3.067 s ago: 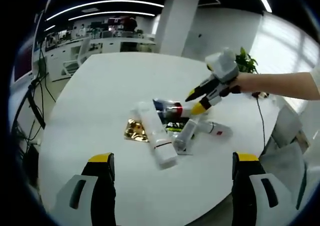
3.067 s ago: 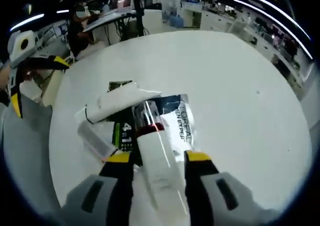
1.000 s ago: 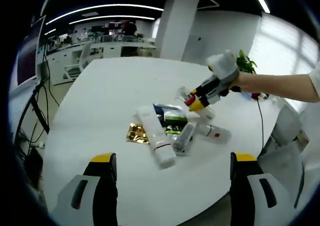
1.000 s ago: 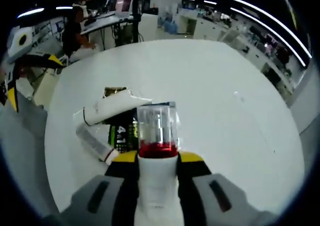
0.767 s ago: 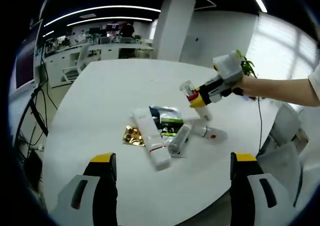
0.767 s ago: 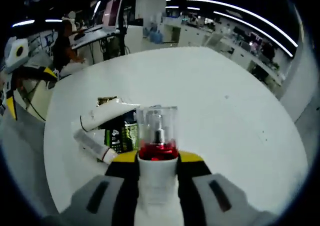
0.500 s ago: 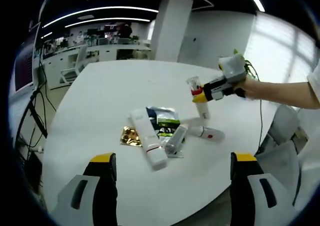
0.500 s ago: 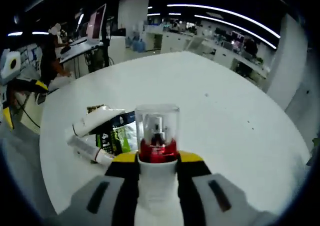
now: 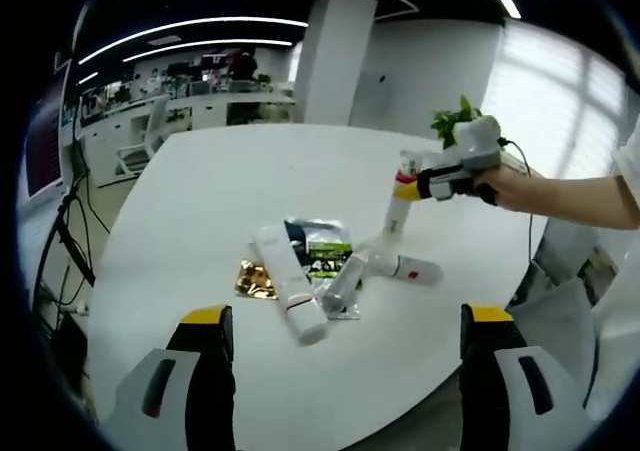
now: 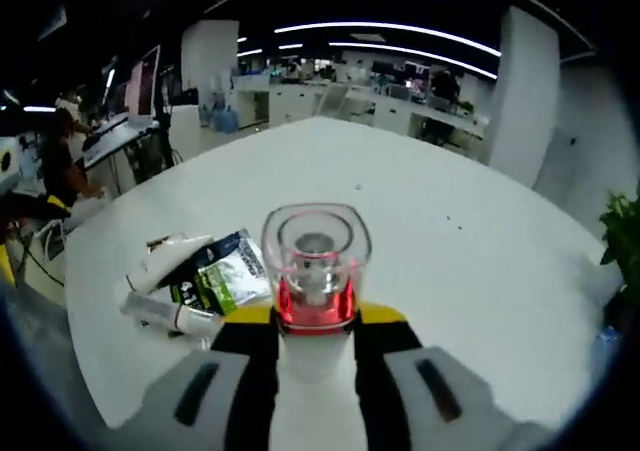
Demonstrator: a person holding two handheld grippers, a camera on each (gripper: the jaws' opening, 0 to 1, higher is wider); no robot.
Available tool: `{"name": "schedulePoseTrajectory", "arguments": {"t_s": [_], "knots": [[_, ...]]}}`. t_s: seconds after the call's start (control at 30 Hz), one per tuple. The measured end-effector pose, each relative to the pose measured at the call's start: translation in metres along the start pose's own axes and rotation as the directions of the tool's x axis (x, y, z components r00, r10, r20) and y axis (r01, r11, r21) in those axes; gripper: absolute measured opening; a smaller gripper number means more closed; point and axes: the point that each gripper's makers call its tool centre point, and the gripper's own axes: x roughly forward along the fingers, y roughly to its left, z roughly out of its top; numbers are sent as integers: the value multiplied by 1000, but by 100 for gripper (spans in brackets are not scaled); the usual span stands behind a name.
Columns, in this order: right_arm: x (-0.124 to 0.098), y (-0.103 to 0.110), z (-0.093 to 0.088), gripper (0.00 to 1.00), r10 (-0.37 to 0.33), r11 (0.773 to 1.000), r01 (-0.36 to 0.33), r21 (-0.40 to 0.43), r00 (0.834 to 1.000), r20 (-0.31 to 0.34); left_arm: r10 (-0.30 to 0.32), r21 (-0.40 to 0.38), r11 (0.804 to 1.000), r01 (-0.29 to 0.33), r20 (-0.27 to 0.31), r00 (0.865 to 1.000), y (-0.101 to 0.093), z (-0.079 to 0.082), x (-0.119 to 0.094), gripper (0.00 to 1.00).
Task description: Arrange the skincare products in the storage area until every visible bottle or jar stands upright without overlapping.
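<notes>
My right gripper (image 10: pixel 315 318) is shut on a white spray bottle (image 10: pixel 314 261) with a red collar and a clear cap. In the left gripper view that bottle (image 9: pixel 398 206) stands nearly upright just right of the pile, held near its top by the right gripper (image 9: pixel 428 184). The pile lies flat on the white table: a large white tube (image 9: pixel 284 285), a green and black sachet (image 9: pixel 326 246), a gold sachet (image 9: pixel 254 279), a clear grey tube (image 9: pixel 341 281) and a small white tube (image 9: pixel 408 268). My left gripper (image 9: pixel 347 316) hangs open, well short of the pile.
The round white table (image 9: pixel 200 191) has bare surface all around the pile (image 10: pixel 195 271). A potted plant (image 9: pixel 452 123) stands at its far right edge. A person's sleeve and hand (image 9: pixel 560 193) reach in from the right. Office desks and chairs stand beyond the table.
The right gripper has lifted the spray bottle off the pile, swung it from lying to nearly upright and carried it to the pile's right side. The left gripper stays open.
</notes>
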Motion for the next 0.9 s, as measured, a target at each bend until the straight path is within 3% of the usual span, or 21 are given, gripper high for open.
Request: {"name": "schedulePoseTrajectory", "arguments": {"t_s": [0.47,0.77,0.9], "knots": [[-16,-3,-11,28,-142,985,138,105,990,26,-15,24,1000,16,-4,1000,-11,2,-2,92],[-29,-7,-21,28,-258,952,249,176,966,26,-23,34,999,24,-9,1000,-17,-1,-3,91],[-34,-6,-23,28,-303,928,288,236,953,26,-27,34,999,28,-5,1000,-19,0,-2,91]]}}
